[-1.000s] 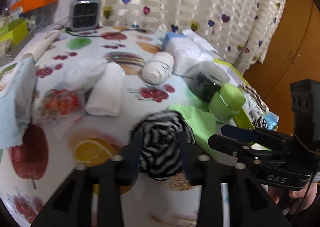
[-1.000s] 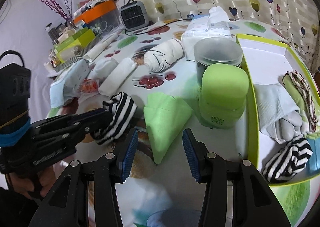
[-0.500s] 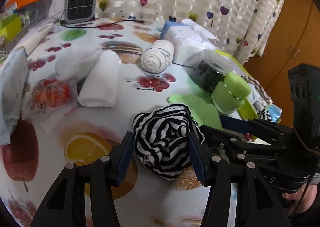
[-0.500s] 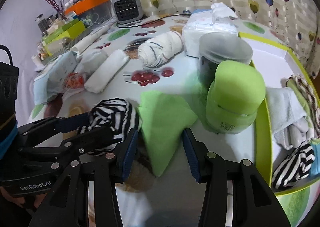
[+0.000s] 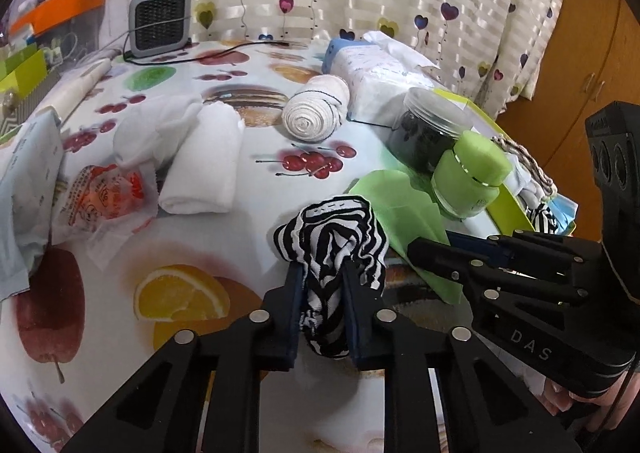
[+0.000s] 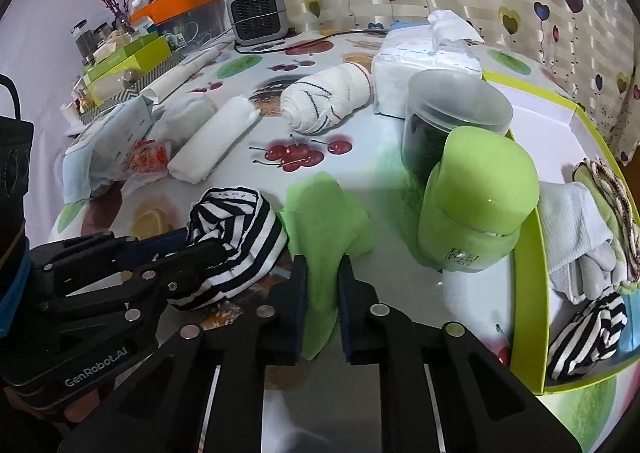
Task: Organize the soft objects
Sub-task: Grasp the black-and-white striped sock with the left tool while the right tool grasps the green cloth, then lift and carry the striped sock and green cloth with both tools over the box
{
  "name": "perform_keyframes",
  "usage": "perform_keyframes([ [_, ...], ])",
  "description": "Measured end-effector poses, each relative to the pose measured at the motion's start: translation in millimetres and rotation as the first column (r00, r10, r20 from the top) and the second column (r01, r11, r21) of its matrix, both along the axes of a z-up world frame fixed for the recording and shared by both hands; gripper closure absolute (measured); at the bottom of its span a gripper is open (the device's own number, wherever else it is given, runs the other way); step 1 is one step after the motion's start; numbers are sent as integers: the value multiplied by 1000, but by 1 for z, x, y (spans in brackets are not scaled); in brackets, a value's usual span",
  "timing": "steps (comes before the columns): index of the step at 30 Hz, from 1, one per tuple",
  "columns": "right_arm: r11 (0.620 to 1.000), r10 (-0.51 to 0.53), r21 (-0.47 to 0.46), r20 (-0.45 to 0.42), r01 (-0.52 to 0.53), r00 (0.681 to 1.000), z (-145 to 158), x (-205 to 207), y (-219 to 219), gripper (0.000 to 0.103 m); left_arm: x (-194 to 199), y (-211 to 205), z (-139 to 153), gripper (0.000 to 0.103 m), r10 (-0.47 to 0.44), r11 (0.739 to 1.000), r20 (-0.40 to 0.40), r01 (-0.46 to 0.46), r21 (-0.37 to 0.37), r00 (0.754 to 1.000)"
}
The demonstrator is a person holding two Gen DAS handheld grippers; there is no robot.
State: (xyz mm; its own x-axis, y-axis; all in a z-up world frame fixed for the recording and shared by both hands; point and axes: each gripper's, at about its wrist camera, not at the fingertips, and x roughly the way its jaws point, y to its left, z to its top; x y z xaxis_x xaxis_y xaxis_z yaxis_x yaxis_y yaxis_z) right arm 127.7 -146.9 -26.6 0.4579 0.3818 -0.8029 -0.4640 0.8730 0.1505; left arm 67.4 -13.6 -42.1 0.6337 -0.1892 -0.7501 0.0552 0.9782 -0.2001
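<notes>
The striped sock bundle (image 5: 332, 249) sits pinched between the closed fingers of the left gripper (image 5: 323, 293), low over the fruit-print tablecloth (image 5: 248, 165) — an orange-slice print lies at its 8 o'clock. At its 3 o'clock, touching it, the green cloth (image 6: 326, 221) is clamped in the right gripper (image 6: 322, 285), whose fingers squeeze its lower tip. Farther out, at 1 o'clock of the cloth, a green jar (image 6: 478, 209) stands just beside the lime-rimmed box (image 6: 528, 253) — inside lie a white sock (image 6: 572, 229) and a second striped bundle (image 6: 588, 337).
</notes>
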Motion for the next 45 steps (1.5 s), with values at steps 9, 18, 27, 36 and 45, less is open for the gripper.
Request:
perform_keyframes([
  [9,999,16,43,-3,-15,1000,5,-14,-7,91,-14,7,6,89,31,999,15,-30,-15,999],
  [18,995,15,96,61,-20,998,28,-31,-15,91,-28,8,29,89,52,999,65,-51,-18,997],
  [27,992,3,122,138,-20,990,55,-50,-23,91,-37,1,51,89,46,999,116,-44,-18,992],
  [36,989,-26,146,174,0,984,68,-56,-43,91,-38,-12,63,89,27,999,135,-24,-22,990],
  [45,983,-94,175,191,61,977,76,-55,-74,91,-32,-31,75,89,-23,1000,164,26,-15,986],
])
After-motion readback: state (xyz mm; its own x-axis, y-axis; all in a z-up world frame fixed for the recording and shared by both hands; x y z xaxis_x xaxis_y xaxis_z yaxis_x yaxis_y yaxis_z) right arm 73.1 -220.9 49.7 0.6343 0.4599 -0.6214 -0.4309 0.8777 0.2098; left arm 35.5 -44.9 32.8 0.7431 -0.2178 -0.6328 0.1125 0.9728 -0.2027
